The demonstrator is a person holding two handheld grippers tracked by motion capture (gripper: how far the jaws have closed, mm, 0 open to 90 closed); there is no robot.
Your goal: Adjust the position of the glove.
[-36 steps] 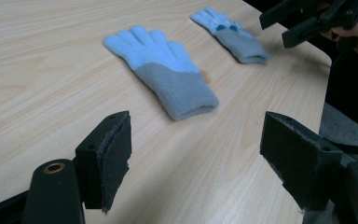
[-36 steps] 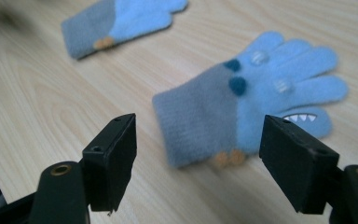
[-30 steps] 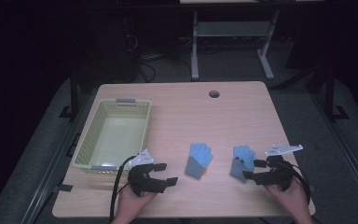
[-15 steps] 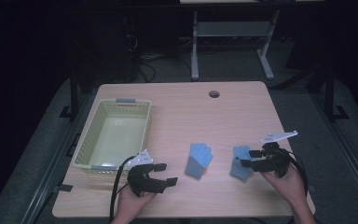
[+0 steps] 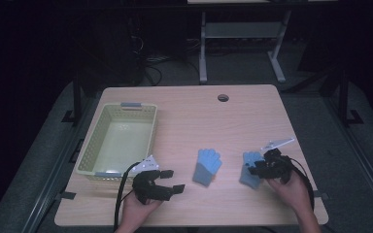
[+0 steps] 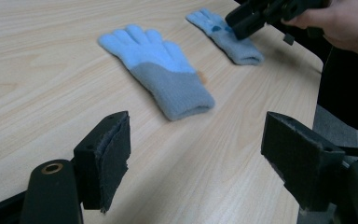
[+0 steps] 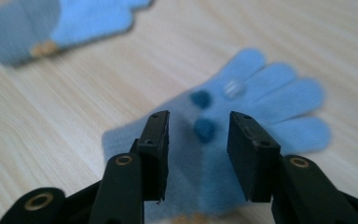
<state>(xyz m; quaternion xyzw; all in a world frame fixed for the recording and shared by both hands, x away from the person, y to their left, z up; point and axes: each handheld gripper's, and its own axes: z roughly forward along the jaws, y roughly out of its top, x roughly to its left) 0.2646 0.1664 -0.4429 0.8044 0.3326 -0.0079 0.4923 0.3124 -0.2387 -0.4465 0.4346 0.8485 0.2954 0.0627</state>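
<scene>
Blue gloves both lie flat on the table point(image 5: 189, 107); the basket point(image 5: 93, 145) holds nothing, so nothing appears done. Right gripper point(image 7: 198, 140), jaws partly apart, straddles the near glove point(image 7: 270, 98) below it. Left gripper point(image 6: 196, 154) gapes wide, the other glove point(image 6: 163, 74) ahead. Contact with the fabric is unclear; blur hides detail.

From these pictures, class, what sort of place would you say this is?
Probably a lab or workshop set up for recording: a lone wooden table under bright light in a dark room, cables on the floor behind, and hand-held grippers, left and right.
</scene>
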